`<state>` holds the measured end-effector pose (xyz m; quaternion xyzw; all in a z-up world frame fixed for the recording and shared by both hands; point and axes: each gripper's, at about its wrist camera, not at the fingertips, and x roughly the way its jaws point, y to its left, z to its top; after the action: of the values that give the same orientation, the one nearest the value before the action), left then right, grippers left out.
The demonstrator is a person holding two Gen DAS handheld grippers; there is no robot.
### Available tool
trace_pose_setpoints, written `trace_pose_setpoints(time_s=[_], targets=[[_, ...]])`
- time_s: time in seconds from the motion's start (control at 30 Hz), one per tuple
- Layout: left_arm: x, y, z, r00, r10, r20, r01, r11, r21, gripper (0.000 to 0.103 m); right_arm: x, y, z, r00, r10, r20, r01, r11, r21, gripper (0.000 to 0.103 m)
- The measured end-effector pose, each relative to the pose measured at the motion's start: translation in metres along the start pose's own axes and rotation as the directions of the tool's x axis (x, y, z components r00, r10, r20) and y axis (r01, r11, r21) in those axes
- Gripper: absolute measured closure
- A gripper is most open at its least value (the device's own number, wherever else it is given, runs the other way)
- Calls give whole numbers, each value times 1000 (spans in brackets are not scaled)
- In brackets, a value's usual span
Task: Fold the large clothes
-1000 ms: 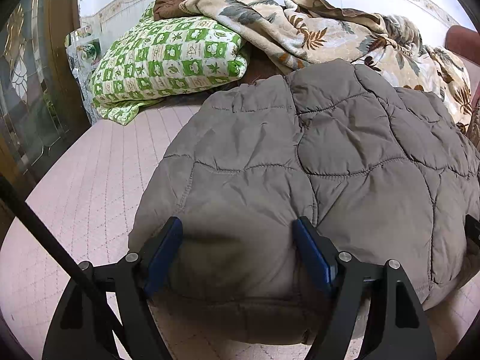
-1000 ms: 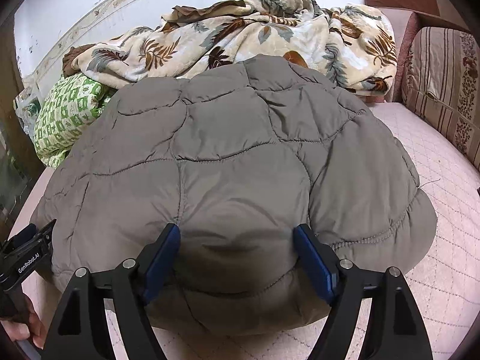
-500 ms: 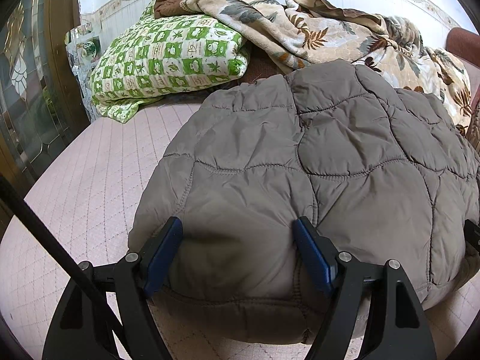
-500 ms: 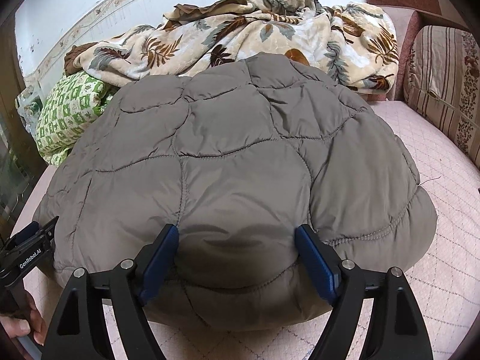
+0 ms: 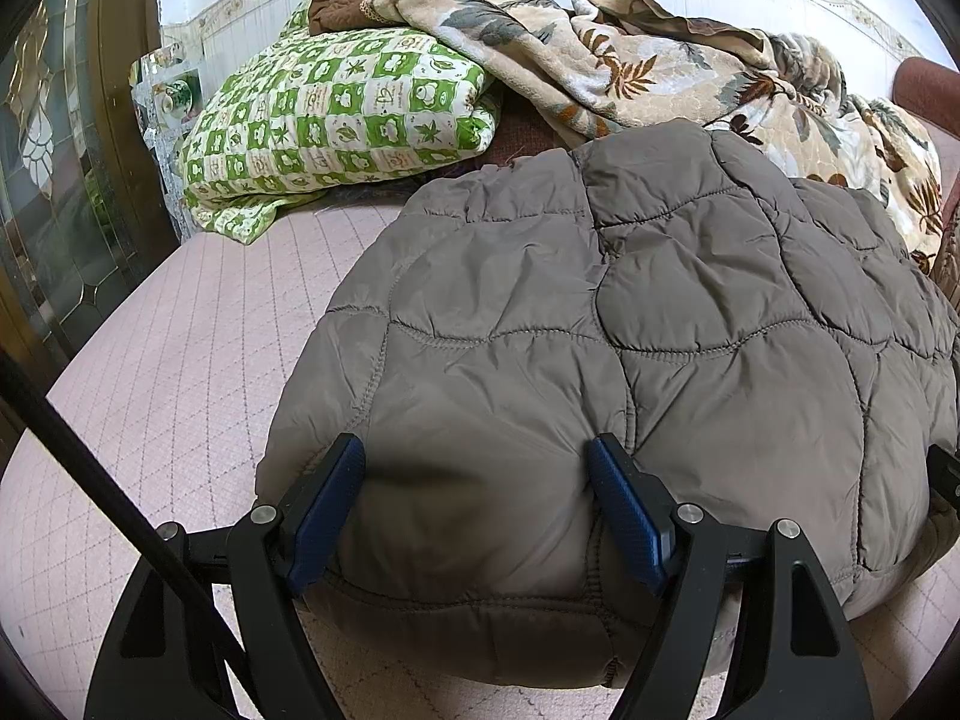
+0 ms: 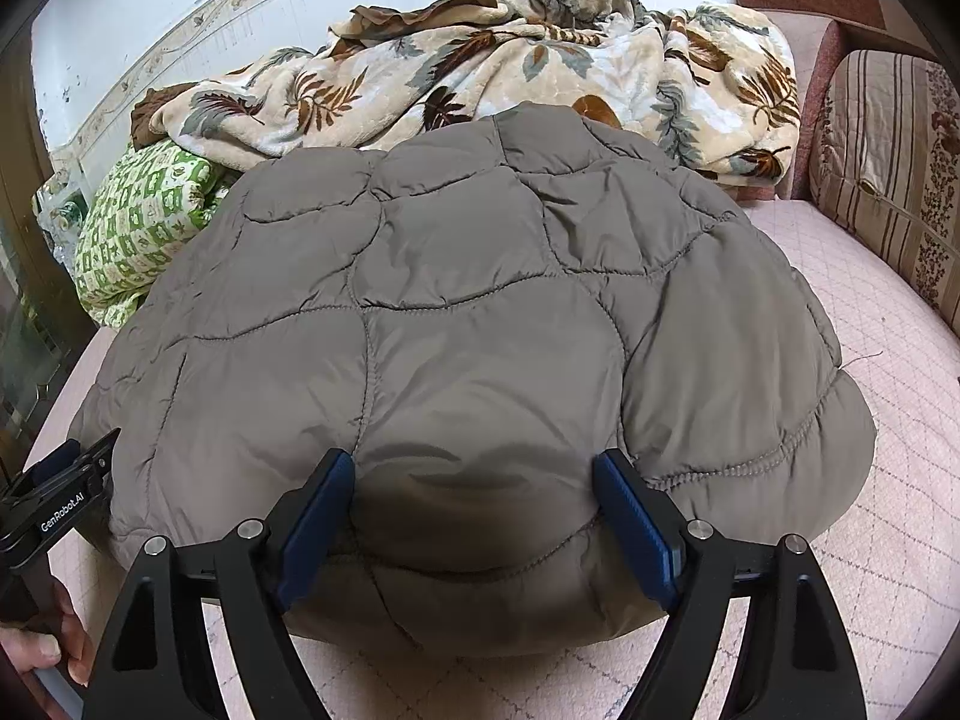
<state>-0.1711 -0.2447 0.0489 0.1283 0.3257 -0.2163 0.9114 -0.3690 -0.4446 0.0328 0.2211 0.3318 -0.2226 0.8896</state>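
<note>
Folded grey jacket (image 5: 660, 330) lies on pink bed (image 5: 180, 360), near edge twd. camera. Left gripper (image 5: 477, 510) and right gripper (image 6: 474, 516) — jaws wide apart, each straddling a puffed bulge of jacket; whether pads press it, cannot tell.

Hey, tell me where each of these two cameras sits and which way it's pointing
Left wrist: on the left gripper, angled down over the grey quilted jacket; its own open fingers show, the green checked pillow behind.
Right wrist: on the right gripper, angled down over the jacket; its open fingers show, and at the left edge the left gripper and the hand holding it.
Shared: jacket, pillow, leaf-print blanket, pink bed cover.
</note>
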Motion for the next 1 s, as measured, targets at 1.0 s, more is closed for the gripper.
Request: trace_pose_setpoints(time_s=[1.0], targets=[[-3,106,-32,897,-391,-207,211,789,-577,21,-47,-147,-19,995,100,-20,-68,798,599,17]])
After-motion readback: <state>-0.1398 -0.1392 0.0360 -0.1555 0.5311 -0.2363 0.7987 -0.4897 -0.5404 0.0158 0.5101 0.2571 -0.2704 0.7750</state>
